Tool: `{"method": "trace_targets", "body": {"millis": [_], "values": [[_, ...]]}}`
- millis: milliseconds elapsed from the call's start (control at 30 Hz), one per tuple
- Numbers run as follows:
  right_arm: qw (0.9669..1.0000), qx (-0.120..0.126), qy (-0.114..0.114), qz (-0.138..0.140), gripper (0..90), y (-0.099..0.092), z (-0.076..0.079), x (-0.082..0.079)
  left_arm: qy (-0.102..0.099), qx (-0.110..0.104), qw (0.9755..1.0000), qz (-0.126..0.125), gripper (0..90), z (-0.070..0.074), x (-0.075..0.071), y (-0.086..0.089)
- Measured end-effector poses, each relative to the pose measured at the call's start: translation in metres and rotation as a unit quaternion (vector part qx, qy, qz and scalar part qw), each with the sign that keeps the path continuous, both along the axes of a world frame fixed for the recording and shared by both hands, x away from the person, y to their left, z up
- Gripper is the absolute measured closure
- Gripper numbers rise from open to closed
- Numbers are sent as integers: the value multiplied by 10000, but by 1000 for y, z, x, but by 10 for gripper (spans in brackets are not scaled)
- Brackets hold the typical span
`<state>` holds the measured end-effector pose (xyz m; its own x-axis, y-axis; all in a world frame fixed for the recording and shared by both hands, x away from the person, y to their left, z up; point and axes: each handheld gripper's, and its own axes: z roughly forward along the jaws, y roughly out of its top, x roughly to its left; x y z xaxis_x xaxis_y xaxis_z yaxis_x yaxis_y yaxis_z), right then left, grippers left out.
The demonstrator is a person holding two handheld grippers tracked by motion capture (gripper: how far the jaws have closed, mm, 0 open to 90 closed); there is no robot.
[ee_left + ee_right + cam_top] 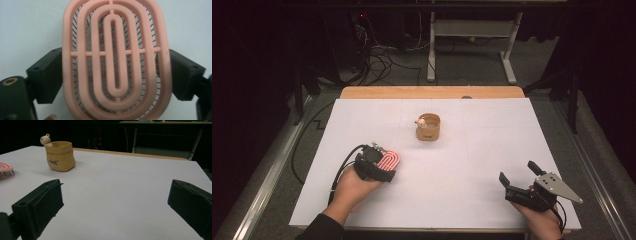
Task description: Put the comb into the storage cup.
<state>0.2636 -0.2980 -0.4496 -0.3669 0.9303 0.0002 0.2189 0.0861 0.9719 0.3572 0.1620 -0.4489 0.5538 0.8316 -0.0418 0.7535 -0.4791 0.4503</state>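
Pink brush, bristles mostly hidden, sits between the left gripper jaws.

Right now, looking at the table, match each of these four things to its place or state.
Things:
1. pink brush
2. tan pot
3. left gripper
4. right gripper

Places or states:
A. jaws wide apart over bare table
B. jaws on either side of the brush
C. lies flat, bristles down, between two black jaws
D. stands upright, a small white figure at its rim

Pairs: 1-C, 2-D, 3-B, 4-A
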Motion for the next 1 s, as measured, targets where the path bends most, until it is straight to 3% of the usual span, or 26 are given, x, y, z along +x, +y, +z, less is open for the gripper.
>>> {"method": "trace_targets", "body": {"millis": [500,1000], "values": [[10000,1,15,11,2,1,0,0,-111,124,9998,-91,166,0,-2,-4],[10000,-9,7,26,2,1,1,0,98,111,9999,-7,174,0,3,-3]]}}
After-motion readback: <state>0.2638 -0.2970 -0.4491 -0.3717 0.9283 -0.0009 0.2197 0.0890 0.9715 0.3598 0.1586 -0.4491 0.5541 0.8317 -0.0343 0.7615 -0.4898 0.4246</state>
